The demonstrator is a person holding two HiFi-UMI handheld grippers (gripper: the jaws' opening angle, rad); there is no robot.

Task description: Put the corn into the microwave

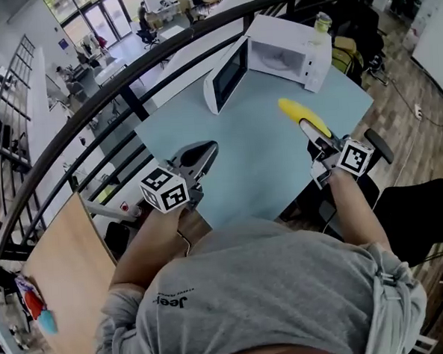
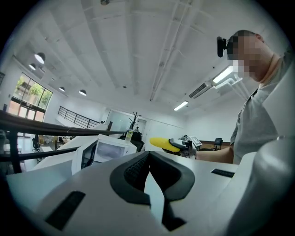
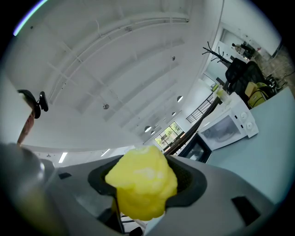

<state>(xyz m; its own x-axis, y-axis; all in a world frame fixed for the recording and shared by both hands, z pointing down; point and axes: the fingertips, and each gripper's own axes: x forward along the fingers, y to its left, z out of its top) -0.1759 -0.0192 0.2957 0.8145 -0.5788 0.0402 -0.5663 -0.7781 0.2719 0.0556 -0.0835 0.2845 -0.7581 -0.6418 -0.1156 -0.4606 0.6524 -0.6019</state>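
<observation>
The light is bright and even: daylight enters through the big windows (image 2: 27, 92), long ceiling lamps (image 2: 226, 74) glow, and shadows are soft. Both gripper views bend strongly and go black at the corners. In the right gripper view the corn (image 3: 140, 182), close to the lens, is blurred.

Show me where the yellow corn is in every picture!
Head view: the corn is right of the middle, above the blue table, sticking out of the right tongs.
Left gripper view: the corn is small, near the middle, just right of the microwave.
Right gripper view: the corn is big and close, low in the middle, gripped by the tongs.
Shared landmark: the white microwave, door open, shows in all three.
</observation>
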